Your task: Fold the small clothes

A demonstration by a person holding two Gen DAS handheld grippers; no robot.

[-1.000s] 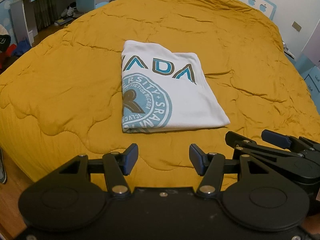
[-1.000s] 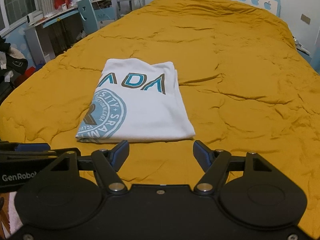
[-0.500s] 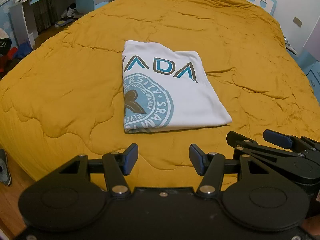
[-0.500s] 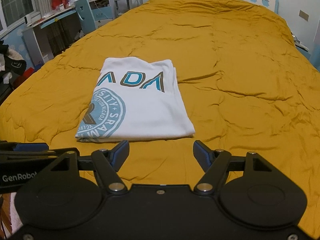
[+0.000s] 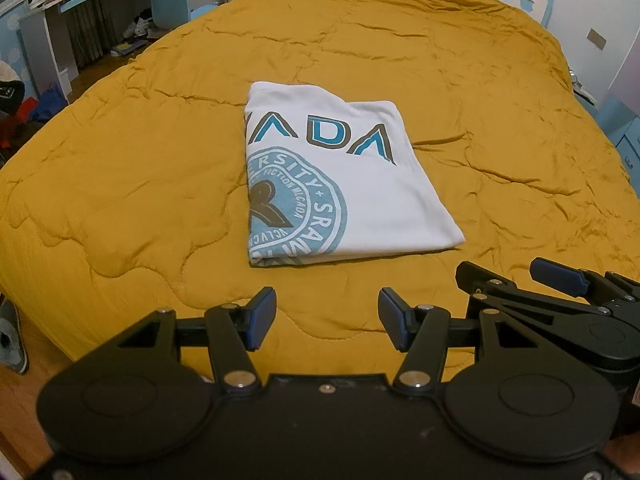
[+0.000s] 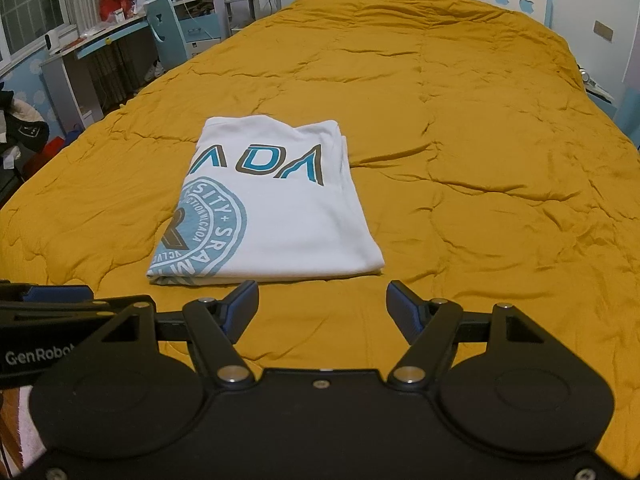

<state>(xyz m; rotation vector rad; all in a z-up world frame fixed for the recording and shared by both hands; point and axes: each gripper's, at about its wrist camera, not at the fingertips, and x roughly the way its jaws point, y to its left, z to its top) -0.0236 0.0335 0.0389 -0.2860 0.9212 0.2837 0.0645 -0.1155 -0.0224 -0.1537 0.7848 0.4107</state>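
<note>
The shirt (image 5: 340, 184) is lying folded into a neat rectangle on the bed (image 5: 120, 168), its long axis running away from both grippers. The left gripper (image 5: 326, 318) and right gripper (image 6: 322, 306) are hovering side by side just short of its near edge, jaws standing wide with nothing between them (the right one looking slightly nearer), so any further fold is probably optional

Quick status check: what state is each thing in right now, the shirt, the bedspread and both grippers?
White T-shirt: folded into a flat rectangle, print up, lying on the bed, untouched.
Yellow bedspread: spread over the bed, wrinkled.
Left gripper: open, empty, short of the shirt.
Right gripper: open, empty, short of the shirt's near edge.
</note>
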